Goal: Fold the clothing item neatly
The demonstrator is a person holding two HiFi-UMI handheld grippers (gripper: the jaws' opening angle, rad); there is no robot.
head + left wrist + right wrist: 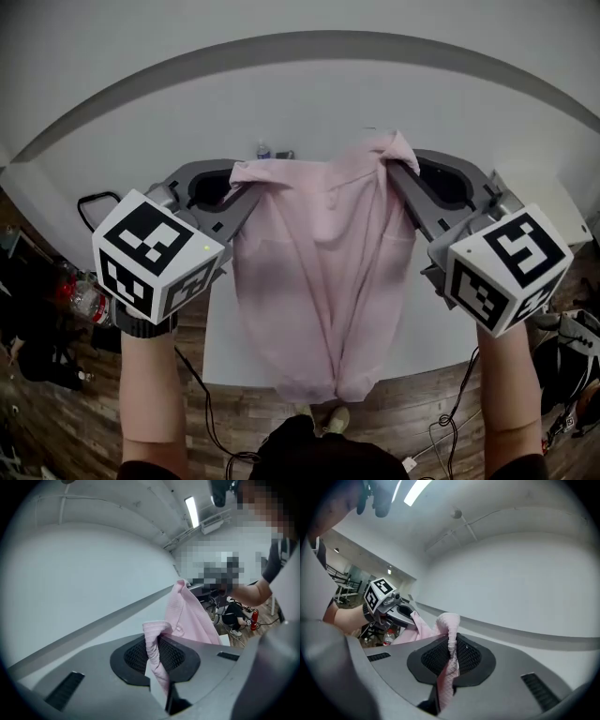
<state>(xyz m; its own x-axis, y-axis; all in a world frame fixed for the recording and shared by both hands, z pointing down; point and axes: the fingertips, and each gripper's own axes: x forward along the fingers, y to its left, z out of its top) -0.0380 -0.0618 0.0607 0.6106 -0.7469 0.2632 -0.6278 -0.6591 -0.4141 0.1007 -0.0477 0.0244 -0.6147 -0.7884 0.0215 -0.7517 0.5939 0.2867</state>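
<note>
A pale pink shirt [323, 281] hangs in the air between both grippers, held up over the white table [309, 112], its lower end drooping past the near table edge. My left gripper [242, 180] is shut on the shirt's upper left corner; that cloth [157, 653] is pinched between the black pads. My right gripper [394, 169] is shut on the upper right corner, where a bunch of pink fabric [449, 653] sticks up from the pads. Each gripper's marker cube sits near my hands.
A small bottle [263, 150] stands on the table behind the shirt. Cables [202, 403] trail over the wooden floor below. Bags and a bottle [80, 298] lie on the floor at the left. A person's arm [253, 590] shows in the left gripper view.
</note>
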